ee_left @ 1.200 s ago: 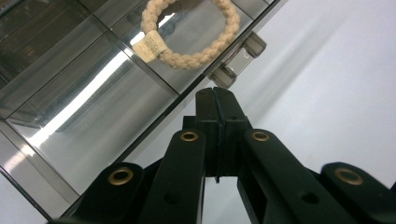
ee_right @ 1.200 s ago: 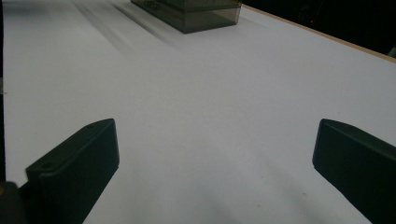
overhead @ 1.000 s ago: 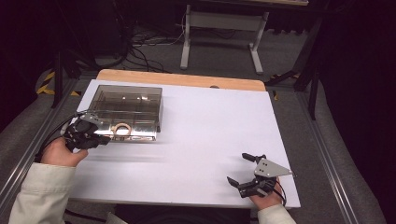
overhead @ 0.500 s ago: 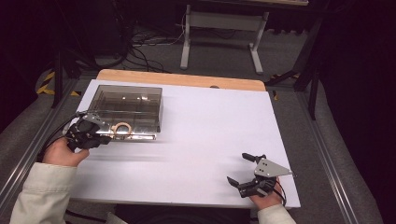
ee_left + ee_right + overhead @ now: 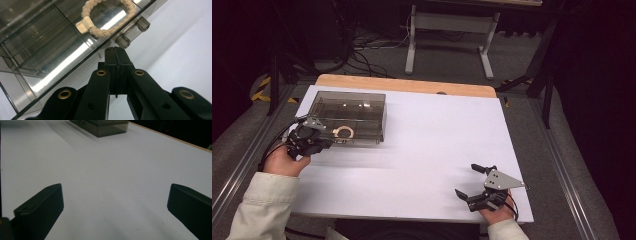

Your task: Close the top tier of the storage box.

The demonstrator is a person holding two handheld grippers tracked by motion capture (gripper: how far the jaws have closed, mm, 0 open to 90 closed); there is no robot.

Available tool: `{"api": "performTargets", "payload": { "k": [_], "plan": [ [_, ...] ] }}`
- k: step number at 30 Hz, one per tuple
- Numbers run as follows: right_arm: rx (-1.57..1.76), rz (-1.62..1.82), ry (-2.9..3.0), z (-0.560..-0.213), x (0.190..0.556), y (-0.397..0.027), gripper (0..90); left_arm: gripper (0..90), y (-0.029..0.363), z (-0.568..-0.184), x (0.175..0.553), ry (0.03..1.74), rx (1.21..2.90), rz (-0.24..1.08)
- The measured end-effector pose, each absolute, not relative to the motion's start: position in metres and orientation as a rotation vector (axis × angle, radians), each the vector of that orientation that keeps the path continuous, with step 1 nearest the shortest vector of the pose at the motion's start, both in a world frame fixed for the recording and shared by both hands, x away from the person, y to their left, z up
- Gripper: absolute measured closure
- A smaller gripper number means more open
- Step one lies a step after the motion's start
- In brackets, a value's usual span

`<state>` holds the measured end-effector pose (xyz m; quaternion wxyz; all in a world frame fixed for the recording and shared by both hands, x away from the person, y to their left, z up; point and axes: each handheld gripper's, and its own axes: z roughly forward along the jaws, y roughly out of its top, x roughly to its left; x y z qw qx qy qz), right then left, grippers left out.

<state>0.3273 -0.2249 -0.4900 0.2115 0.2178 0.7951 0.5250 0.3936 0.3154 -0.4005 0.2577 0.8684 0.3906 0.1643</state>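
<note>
1. Left gripper [image 5: 115,53] jaws pressed flat together, nothing visibly pinched between the pads; tips sit right at the near edge of the smoky clear plastic box [image 5: 45,50], just below its latch tabs [image 5: 132,32]. Probably poking or nudging the latch rather than gripping.
2. Same gripper in the high view [image 5: 312,140], held low at the box's front left, wrist close to the table so the tips meet the lid seam.
3. Braided cord ring [image 5: 106,17] with a small tag lies flat inside the box, front compartment, just beyond the tips. In the high view the ring [image 5: 344,133] shows through the lid [image 5: 347,102], which looks closed.
4. Box stands at the far left of the white table [image 5: 437,140], within reach of the left hand.
5. Right gripper [image 5: 476,182] jaws spread wide, holding nothing, parked at the near right, well apart from the box; looks idle.
</note>
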Motion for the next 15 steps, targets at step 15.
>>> {"api": "performTargets", "payload": {
  "k": [15],
  "plan": [
    [0.604, 1.457, 2.21, -0.4901, 0.3272, -0.2247, 1.2, 89.7, 0.3154, -0.4033, 0.4043, 1.095, 2.267, 0.538]
  ]
}}
